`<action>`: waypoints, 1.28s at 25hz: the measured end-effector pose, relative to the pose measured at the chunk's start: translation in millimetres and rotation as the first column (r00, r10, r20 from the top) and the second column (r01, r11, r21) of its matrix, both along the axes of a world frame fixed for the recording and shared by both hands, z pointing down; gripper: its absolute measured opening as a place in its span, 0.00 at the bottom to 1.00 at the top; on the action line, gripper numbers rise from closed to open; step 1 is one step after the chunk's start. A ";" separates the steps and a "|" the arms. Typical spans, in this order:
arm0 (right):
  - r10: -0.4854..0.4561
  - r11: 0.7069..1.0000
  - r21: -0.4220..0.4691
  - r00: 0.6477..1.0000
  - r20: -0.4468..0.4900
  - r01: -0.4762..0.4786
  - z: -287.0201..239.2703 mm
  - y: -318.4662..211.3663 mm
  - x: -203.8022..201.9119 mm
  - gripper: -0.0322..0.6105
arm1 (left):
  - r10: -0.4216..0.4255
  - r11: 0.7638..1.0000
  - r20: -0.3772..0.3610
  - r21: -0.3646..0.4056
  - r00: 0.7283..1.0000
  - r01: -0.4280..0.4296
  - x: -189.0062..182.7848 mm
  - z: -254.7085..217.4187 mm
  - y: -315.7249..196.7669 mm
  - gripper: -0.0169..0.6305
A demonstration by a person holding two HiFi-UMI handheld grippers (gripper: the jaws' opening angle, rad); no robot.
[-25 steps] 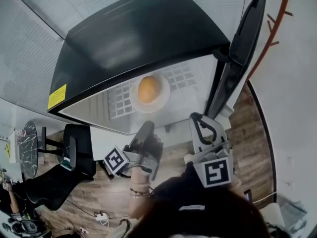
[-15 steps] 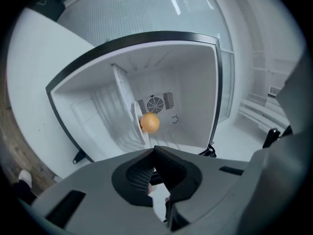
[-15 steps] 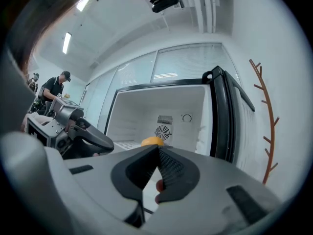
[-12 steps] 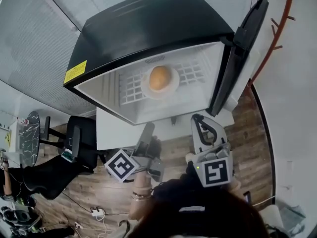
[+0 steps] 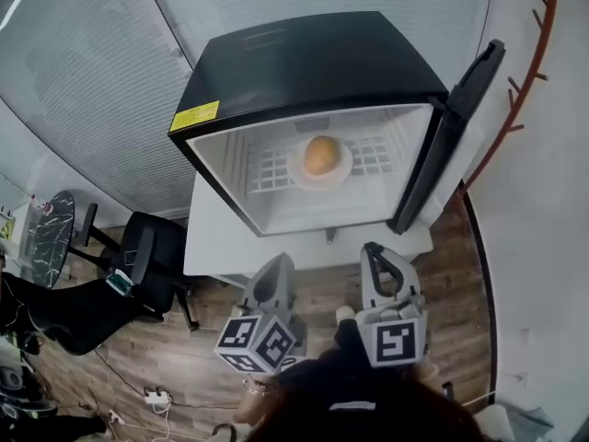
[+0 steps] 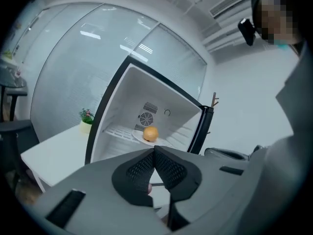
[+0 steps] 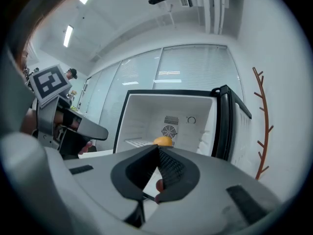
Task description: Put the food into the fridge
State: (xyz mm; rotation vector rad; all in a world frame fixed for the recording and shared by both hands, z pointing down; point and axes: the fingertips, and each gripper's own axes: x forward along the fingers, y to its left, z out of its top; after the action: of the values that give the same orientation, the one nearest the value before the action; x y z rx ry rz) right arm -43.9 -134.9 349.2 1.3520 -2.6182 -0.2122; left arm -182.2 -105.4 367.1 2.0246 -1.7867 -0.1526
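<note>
Claws both shut, empty | head view: my left claw [image 5: 273, 279] and right claw [image 5: 382, 263] well short of the open black fridge [image 5: 304, 63]; round orange food [image 5: 319, 155] on a white plate [image 5: 298, 173] inside | left gripper view: ribbed pads meet, food beyond the tips | right gripper view: likewise.

Fridge [image 5: 304, 63] top glossy blk, inside smooth white plastic; floor [image 5: 198, 343] matt wood planks.

Head view looks steeply down from overhead; both gripper views look along their jaws toward the fridge [image 5: 304, 63] well ahead, which all three share.
</note>
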 end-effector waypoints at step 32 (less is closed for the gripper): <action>-0.053 0.998 -0.033 0.986 -0.155 0.049 23.1 162.4 -15.2 0.04 | 0.024 1.000 0.147 -0.009 0.989 -0.023 -7.2 19.9 172.0 0.01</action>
State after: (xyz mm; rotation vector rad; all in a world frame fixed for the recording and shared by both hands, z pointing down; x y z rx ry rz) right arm -59.1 27.5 372.3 1.2078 -2.5173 -0.2741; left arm -189.4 66.5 387.0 2.0992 -1.8462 0.0113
